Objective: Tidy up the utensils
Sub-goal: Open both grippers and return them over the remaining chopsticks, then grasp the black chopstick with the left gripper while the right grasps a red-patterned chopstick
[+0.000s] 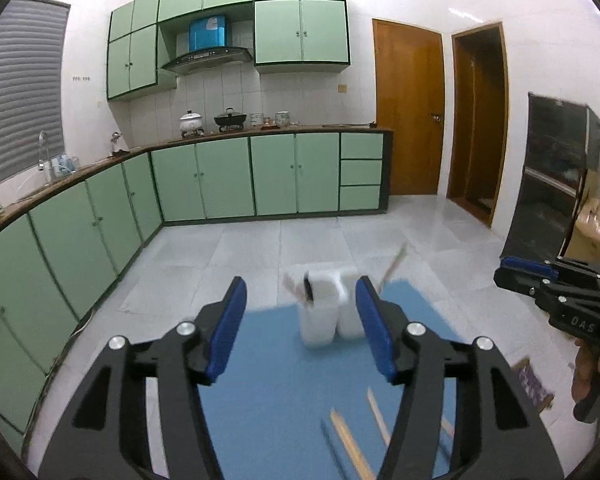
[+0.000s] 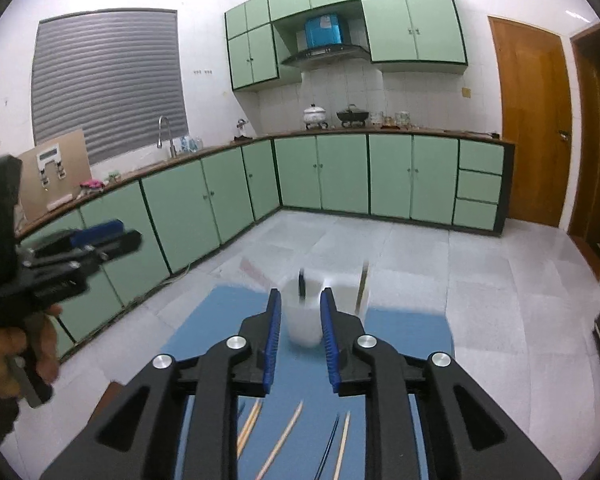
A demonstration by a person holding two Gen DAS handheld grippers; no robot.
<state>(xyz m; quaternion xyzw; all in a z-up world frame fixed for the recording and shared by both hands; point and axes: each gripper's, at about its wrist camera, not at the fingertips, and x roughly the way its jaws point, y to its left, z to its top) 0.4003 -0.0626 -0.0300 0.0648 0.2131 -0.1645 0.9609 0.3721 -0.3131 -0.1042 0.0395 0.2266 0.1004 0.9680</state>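
A white-walled kitchen with pale green cabinets [image 2: 328,172] along two walls and a pale tiled floor [image 2: 440,272] lies ahead; a grey slatted blind [image 2: 108,80] covers the window and a brown wooden door [image 2: 530,120] stands shut at the right. The only readable writing is "DAS" in pale letters on the black body of the right gripper [image 1: 526,270], seen from the left wrist view.

On the floor lies a blue rectangular mat [image 2: 404,332], its far edge just behind two white plastic cups [image 2: 306,316] standing side by side and touching. A dark utensil [image 2: 301,286] sticks up from the left cup and a light wooden stick [image 2: 364,284] leans out of the right one. Loose wooden chopsticks [image 2: 284,440] and thin dark ones [image 2: 332,444] lie on the near part of the mat, below the fingers. Bare tiles spread wide on every side of the mat, well clear of the cabinets.

The left gripper [image 1: 302,328] angles down toward the cups, its blue-padded jaws spread wide and empty. A hand [image 2: 24,344] grips its handle. The right gripper's jaws stand slightly parted, framing the left cup in view, nothing between them.
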